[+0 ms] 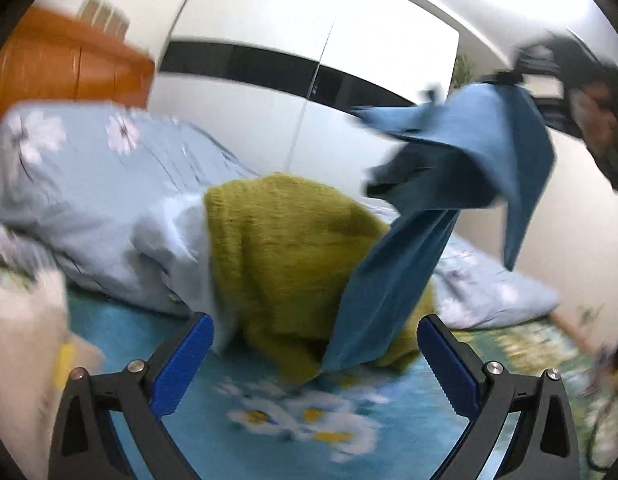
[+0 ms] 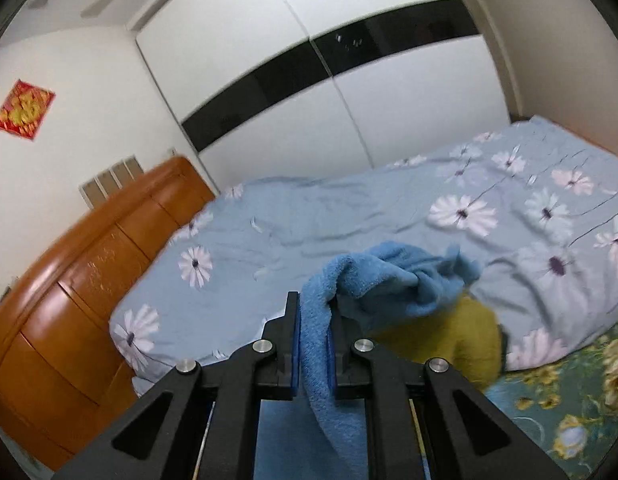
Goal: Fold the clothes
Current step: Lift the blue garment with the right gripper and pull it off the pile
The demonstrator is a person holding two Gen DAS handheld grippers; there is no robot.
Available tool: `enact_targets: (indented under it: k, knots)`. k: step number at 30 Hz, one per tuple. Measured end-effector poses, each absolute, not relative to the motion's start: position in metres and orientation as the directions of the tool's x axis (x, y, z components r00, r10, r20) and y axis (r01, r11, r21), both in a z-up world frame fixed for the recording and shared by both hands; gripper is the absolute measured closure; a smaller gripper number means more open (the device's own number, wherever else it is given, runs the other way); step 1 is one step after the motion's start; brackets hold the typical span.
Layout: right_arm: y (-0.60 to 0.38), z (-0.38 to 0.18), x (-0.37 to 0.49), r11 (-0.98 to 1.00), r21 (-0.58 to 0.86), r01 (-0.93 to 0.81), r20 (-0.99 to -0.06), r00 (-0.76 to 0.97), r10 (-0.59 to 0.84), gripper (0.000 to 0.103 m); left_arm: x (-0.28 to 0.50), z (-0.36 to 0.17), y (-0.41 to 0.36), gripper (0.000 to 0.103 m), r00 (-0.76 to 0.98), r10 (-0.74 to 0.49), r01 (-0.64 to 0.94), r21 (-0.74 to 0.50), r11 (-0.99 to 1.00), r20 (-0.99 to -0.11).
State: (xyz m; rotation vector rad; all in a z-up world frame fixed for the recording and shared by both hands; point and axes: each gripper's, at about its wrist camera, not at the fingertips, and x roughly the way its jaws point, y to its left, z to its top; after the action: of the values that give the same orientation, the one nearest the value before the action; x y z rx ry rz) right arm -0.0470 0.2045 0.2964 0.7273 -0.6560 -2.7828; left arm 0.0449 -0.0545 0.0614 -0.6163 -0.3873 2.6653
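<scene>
A blue garment [image 1: 393, 292] hangs in the air above the bed, lifted at its upper right by my right gripper [image 1: 505, 76], which shows blurred in the left wrist view. In the right wrist view my right gripper [image 2: 313, 332] is shut on this blue cloth [image 2: 389, 276], which bunches ahead of the fingers and trails down between them. My left gripper [image 1: 315, 344] is open and empty, low over the bed, just short of the cloth's hanging lower end. An olive-green knitted sweater [image 1: 277, 256] lies heaped behind the cloth; it also shows in the right wrist view [image 2: 449, 344].
A light blue flowered quilt [image 1: 101, 200] is piled behind the sweater and covers the far side of the bed [image 2: 349, 216]. A teal flowered bedsheet [image 1: 269, 400] lies under my left gripper. An orange wooden headboard [image 2: 77, 288] stands left. A white-and-black wardrobe [image 2: 309, 92] stands behind.
</scene>
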Motion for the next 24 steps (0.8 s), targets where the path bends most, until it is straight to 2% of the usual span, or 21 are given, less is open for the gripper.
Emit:
enact_targets:
  k: [2,5,10,13,19,22,24]
  knots:
    - [0.215,0.318,-0.024,-0.867,0.488,0.105,-0.350,-0.886,-0.304,0.092,0.050,0.061,-0.060,0.000,-0.793,0.489,-0.324,-0.430,-0.843,-0.363]
    - [0.237,0.347,0.021,-0.857,0.488,0.167,-0.282,-0.899,-0.336,0.092,0.066,0.048,-0.057,0.000,-0.767,0.505,-0.301,-0.473,-0.828,-0.396]
    - [0.259,0.332,0.080,-0.907,0.388,0.164,-0.363,-0.877,-0.314,0.092,0.094,0.014,-0.034,0.000,-0.694,0.508,-0.280,-0.458,-0.843,-0.510]
    - [0.274,0.281,0.107,-0.926,0.352,0.139,-0.450,-0.842,-0.297,0.092,0.112,0.005,-0.029,0.000,-0.660,0.523,-0.283,-0.466,-0.838,-0.539]
    - [0.307,0.123,0.162,-0.903,0.429,-0.011,-0.628,-0.722,-0.290,0.092,0.144,-0.002,-0.018,0.000,-0.619,0.526,-0.311,-0.432,-0.846,-0.583]
    - [0.304,0.054,0.197,-0.879,0.474,-0.052,-0.662,-0.679,-0.317,0.092,0.155,-0.008,-0.007,0.000,-0.609,0.514,-0.333,-0.394,-0.857,-0.604]
    - [0.306,0.027,0.227,-0.854,0.518,-0.054,-0.637,-0.690,-0.343,0.092,0.159,-0.012,0.001,0.000,-0.599,0.516,-0.341,-0.388,-0.856,-0.612]
